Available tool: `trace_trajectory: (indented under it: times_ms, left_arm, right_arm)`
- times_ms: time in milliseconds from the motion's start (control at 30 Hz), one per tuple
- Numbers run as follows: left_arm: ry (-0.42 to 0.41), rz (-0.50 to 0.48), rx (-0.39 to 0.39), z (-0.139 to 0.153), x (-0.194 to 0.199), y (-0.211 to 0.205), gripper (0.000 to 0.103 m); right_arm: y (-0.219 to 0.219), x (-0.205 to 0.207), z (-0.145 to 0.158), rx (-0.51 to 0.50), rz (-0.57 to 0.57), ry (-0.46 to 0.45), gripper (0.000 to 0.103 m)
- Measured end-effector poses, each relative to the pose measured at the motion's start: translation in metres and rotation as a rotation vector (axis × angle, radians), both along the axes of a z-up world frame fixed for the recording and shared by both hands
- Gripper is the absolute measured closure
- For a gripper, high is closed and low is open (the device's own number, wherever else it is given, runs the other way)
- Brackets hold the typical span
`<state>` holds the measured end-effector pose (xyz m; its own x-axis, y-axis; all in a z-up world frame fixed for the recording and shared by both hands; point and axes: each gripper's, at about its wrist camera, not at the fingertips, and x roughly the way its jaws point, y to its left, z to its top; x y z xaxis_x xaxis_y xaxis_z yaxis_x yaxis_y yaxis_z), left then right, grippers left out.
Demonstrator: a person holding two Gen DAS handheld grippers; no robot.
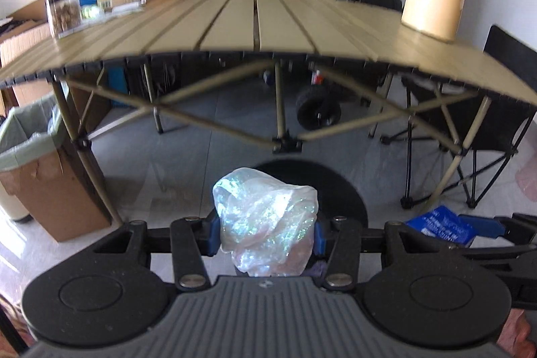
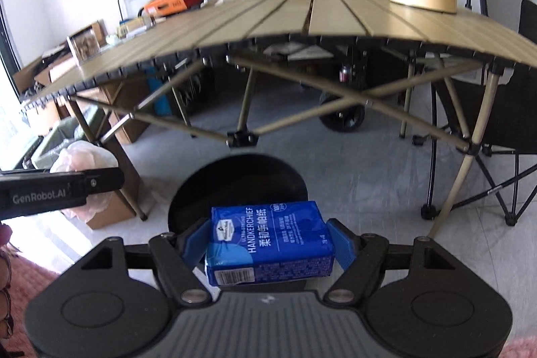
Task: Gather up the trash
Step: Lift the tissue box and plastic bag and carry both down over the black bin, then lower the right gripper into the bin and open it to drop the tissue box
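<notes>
The left claw [image 1: 266, 232] holds a crumpled shiny wrapper [image 1: 265, 220] and the right claw [image 2: 268, 245] holds a blue tissue pack [image 2: 268, 244] over the black bin [image 2: 238, 187], nothing dropped in yet.

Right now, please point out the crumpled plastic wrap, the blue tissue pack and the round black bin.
crumpled plastic wrap [image 1: 266, 220]: left wrist view, middle of the shiny bundle.
blue tissue pack [image 2: 270, 237]: right wrist view, printed top face.
round black bin [image 2: 238, 178]: right wrist view, dark inside below the far rim.

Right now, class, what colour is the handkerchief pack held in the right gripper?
Blue with white lettering: handkerchief pack, clearest in the right wrist view.
</notes>
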<state>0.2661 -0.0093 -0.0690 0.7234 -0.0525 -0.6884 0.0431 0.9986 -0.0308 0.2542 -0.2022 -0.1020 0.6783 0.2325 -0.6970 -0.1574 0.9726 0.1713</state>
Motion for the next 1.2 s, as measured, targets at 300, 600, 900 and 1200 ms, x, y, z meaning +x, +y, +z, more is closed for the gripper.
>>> trace_trajectory:
  times_ms: [300,600,900,1200]
  left_arm:
    - [0.097,0.007,-0.01,-0.03,0.014,0.008,0.054]
    - [0.2,0.047,-0.025,-0.062,0.031,0.024,0.054]
    - [0.247,0.071,-0.036,-0.076,0.04,0.033,0.054]
    - [0.276,0.118,-0.055,-0.083,0.052,0.048,0.054]
  right_arm:
    - [0.004,0.011,-0.028,-0.039,0.008,0.097,0.029]
    - [0.006,0.024,-0.051,-0.068,-0.005,0.177,0.029]
    - [0.009,0.033,-0.06,-0.078,-0.006,0.207,0.029]
    - [0.022,0.05,-0.057,-0.08,0.015,0.205,0.029]
